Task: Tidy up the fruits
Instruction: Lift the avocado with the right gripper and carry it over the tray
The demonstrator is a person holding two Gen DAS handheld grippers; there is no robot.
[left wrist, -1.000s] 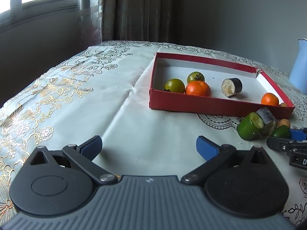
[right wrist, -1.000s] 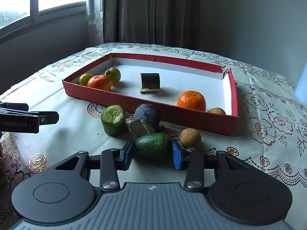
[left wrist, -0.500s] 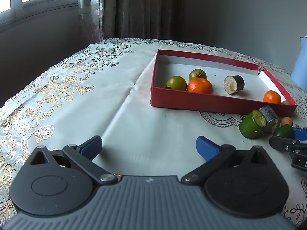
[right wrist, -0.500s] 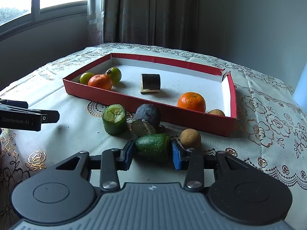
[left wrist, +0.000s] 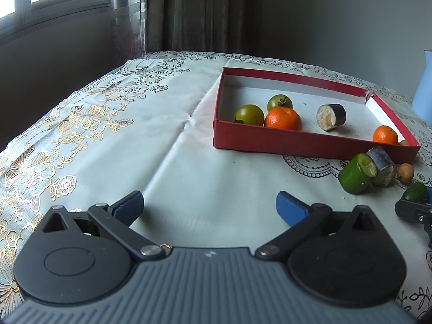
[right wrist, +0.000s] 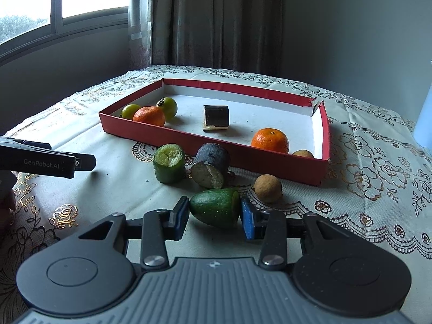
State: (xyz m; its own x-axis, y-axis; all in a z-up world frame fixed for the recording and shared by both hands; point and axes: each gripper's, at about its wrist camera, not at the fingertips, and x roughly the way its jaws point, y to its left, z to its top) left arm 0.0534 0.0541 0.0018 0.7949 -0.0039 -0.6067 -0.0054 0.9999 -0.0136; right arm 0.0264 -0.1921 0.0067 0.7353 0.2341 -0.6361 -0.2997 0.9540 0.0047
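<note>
Right gripper (right wrist: 214, 216) clenched on green avocado piece (right wrist: 216, 210), just before the red tray (right wrist: 216, 145) on the tablecloth (right wrist: 364, 189). Left gripper (left wrist: 209, 208) released, jaws wide, nothing between them, well left of the tray. Outside the tray's front wall: green cylinder (right wrist: 168, 167), dark cut piece (right wrist: 210, 166), brown round fruit (right wrist: 267, 188). Inside: two oranges, two green tomatoes, one dark piece.

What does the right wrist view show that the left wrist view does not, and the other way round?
Only the right wrist view shows the right gripper shut on the green avocado piece, and trees through the window.

Only the left wrist view shows the left gripper wide open with nothing between its pads, over bare tablecloth.

Both show the red box holding two oranges, and the green cylinder and brown round fruit outside it.
</note>
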